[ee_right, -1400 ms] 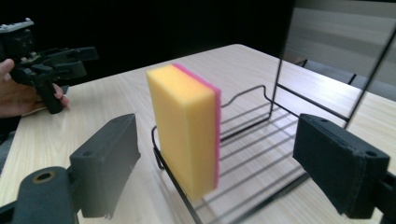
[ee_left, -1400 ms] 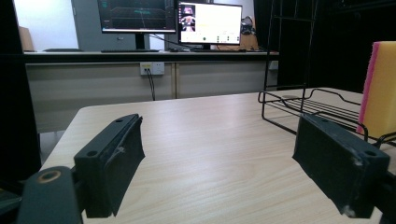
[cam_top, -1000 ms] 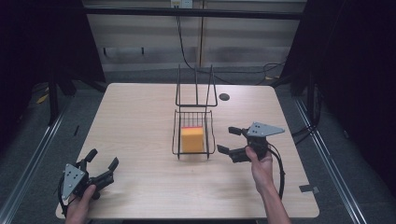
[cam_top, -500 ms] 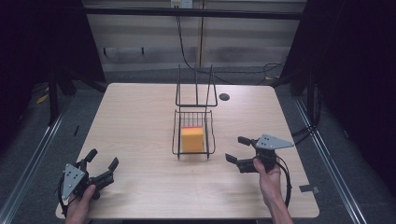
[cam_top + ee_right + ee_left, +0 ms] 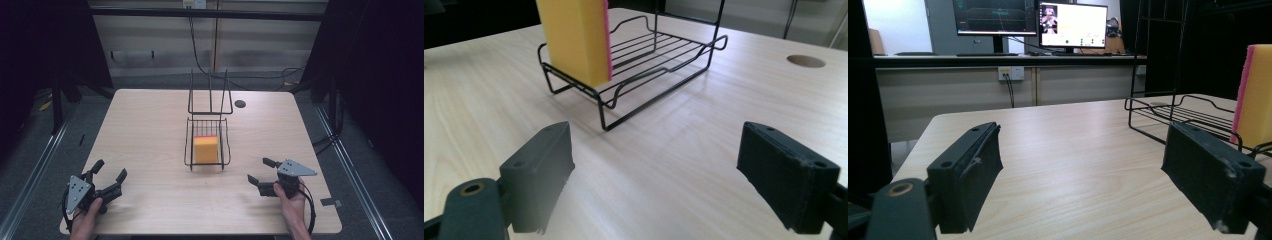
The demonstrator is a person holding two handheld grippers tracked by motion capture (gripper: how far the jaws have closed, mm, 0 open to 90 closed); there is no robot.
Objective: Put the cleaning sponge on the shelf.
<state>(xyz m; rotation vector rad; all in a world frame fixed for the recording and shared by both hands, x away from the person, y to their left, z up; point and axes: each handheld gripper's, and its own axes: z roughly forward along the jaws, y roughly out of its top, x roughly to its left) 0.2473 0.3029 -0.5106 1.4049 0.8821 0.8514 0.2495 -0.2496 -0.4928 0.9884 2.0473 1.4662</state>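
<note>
The yellow sponge (image 5: 206, 149) with its pink scouring face stands on edge in the near end of the black wire rack (image 5: 187, 145), which sits at the centre of the worktop (image 5: 140, 130). Neither gripper holds anything. The right gripper (image 5: 260, 172), at about 4 o'clock from the rack, has its fingers spread wide and empty, pointing toward the rack from a little way off. The left gripper (image 5: 107, 172), well apart at about 8 o'clock, is likewise spread open and rests low near the worktop's near edge.

The main risk, as I judge it, lies in how the sponge stands. In the right gripper view the sponge (image 5: 574, 37) is upright on its narrow edge, carried by thin wires, so a nudge from either finger could tip it flat or push it over the low front rail. The rack (image 5: 659, 55) looks light and unanchored; a finger catching a wire could drag or lift the whole frame. The sponge is soft, so a clamp near a corner may squash it and let it slip out. From the left gripper view the sponge (image 5: 1254, 95) sits at the far right, so a reach from that side would cross the rail first.
</note>
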